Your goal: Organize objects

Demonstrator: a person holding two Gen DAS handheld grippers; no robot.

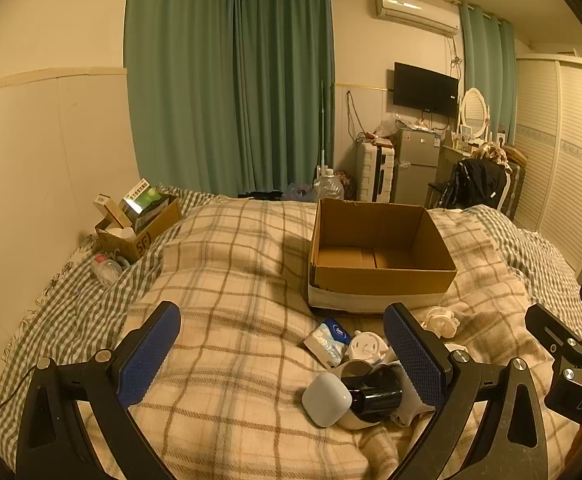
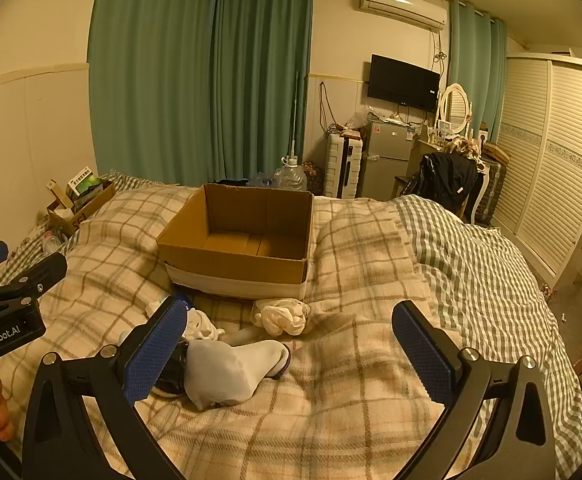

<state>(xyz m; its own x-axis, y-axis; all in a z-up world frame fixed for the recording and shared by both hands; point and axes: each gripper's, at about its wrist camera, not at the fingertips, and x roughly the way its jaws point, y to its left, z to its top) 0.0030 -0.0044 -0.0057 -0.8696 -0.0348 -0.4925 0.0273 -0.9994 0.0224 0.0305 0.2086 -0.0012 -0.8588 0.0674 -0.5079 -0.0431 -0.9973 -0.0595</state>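
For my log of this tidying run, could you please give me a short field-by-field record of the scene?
setting: bed with a beige plaid blanket
container: open brown cardboard box on the blanket, nothing visible inside
loose items: white rounded plastic case, dark glossy bottle, blue-and-white tissue pack, white sock, crumpled white cloth, all lying in front of the box
left gripper: open, holding nothing
right gripper: open, holding nothing
background: green curtains

Bed (image 1: 231,264) with plaid blanket: open cardboard box (image 1: 379,256) mid-bed, small clutter pile (image 1: 355,380) near it, second box (image 1: 139,220) of items by wall.
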